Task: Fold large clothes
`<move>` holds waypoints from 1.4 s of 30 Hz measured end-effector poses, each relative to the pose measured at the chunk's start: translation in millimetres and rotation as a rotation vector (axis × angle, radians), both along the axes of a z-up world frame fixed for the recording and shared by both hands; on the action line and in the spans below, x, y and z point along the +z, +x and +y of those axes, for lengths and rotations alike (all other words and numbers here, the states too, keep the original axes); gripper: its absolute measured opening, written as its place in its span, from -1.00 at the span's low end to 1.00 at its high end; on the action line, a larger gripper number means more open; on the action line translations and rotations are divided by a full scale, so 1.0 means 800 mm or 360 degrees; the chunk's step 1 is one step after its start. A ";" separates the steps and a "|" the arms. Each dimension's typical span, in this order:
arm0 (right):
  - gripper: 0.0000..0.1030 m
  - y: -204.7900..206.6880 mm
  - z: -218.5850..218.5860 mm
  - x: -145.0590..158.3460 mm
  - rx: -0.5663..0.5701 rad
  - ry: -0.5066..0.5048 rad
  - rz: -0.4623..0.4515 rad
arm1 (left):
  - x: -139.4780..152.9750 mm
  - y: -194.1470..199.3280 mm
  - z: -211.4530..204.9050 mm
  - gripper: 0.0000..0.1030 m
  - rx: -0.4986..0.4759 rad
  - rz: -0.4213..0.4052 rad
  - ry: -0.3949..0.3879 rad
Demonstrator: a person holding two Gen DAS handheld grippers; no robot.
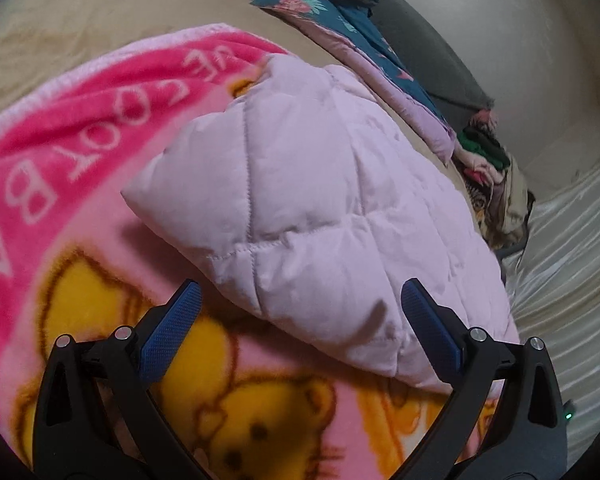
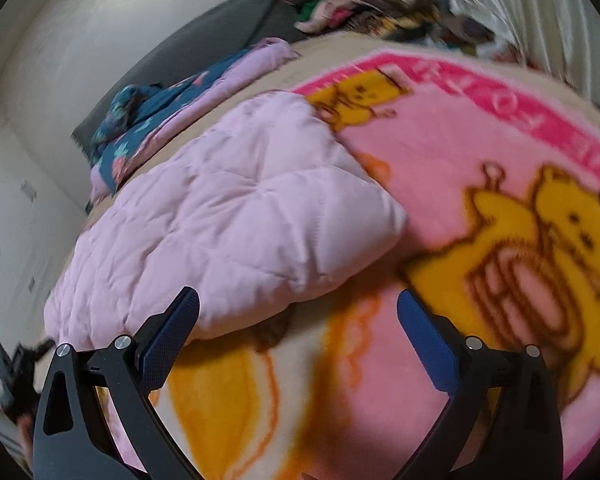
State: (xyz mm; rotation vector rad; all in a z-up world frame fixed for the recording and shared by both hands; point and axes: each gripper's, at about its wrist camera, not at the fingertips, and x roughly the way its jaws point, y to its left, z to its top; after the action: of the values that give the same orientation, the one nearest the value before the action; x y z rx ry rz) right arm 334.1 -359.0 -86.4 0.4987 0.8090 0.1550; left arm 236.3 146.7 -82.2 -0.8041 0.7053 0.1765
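A pale pink quilted garment (image 1: pixel 308 216) lies folded in a puffy bundle on a pink fleece blanket with yellow bears (image 1: pixel 100 128). My left gripper (image 1: pixel 300 292) is open just above the bundle's near edge, holding nothing. In the right wrist view the same quilted garment (image 2: pixel 236 224) lies on the blanket (image 2: pixel 480 200). My right gripper (image 2: pixel 298 300) is open over the bundle's near corner, holding nothing. Both views are blurred by motion.
A teal floral and lilac cloth (image 1: pixel 340 28) lies along the far edge of the beige bed (image 1: pixel 100 12); it also shows in the right wrist view (image 2: pixel 172 108). A heap of mixed clothes (image 1: pixel 488 160) sits by a white curtain (image 1: pixel 572 240). A grey headboard (image 2: pixel 204 48) stands behind.
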 end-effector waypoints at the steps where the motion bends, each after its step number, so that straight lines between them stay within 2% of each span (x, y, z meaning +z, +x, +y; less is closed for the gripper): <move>1: 0.91 0.004 -0.002 -0.003 -0.0012 0.0025 0.0010 | -0.003 0.001 0.003 0.81 0.0008 -0.0010 -0.0024; 5: 0.91 0.025 -0.004 -0.022 -0.0036 0.0145 0.0053 | -0.011 0.006 0.012 0.81 0.0045 -0.0049 -0.0108; 11: 0.91 0.052 0.008 -0.032 0.0012 0.0198 0.0036 | -0.033 0.014 0.026 0.81 0.0087 -0.0080 -0.0256; 16: 0.92 0.075 0.020 -0.039 0.0048 0.0208 0.0040 | -0.037 0.029 0.026 0.82 0.0066 -0.0118 -0.0313; 24: 0.90 0.093 0.027 -0.046 0.0053 0.0233 0.0015 | -0.046 0.046 0.029 0.84 0.0119 -0.0150 -0.0327; 25: 0.86 0.093 0.028 -0.046 0.0051 0.0238 0.0011 | -0.046 0.048 0.028 0.84 0.0124 -0.0151 -0.0318; 27: 0.66 0.095 0.029 -0.045 0.0060 0.0254 -0.0019 | -0.045 0.049 0.027 0.84 0.0129 -0.0162 -0.0319; 29: 0.39 0.093 0.032 -0.043 0.0087 0.0258 -0.0053 | -0.044 0.050 0.026 0.83 0.0119 -0.0171 -0.0313; 30: 0.32 0.092 0.034 -0.040 0.0103 0.0248 -0.0069 | -0.042 0.049 0.025 0.80 0.0110 -0.0172 -0.0294; 32: 0.13 0.090 0.039 -0.032 0.0132 0.0193 -0.0105 | -0.037 0.052 0.023 0.48 0.0089 -0.0160 -0.0234; 34: 0.02 0.086 0.046 -0.022 0.0158 0.0106 -0.0153 | -0.023 0.053 0.015 0.21 0.0054 -0.0175 -0.0130; 35: -0.05 0.083 0.054 -0.014 0.0176 0.0013 -0.0187 | -0.017 0.054 0.014 0.06 0.0044 -0.0174 -0.0087; 37: -0.12 0.077 0.068 0.001 0.0212 -0.0152 -0.0250 | -0.002 0.052 0.005 -0.10 0.0018 -0.0167 0.0035; 39: -0.16 0.074 0.077 0.009 0.0237 -0.0253 -0.0280 | 0.012 0.050 -0.004 -0.21 -0.0009 -0.0164 0.0131; 42: -0.19 0.073 0.083 0.014 0.0260 -0.0341 -0.0295 | 0.024 0.047 -0.009 -0.26 -0.0034 -0.0156 0.0190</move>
State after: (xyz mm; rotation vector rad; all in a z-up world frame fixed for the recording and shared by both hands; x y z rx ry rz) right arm 392.1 -292.5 -75.1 0.2125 0.6748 0.2586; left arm 274.1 139.8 -62.8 -0.6863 0.6047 0.1575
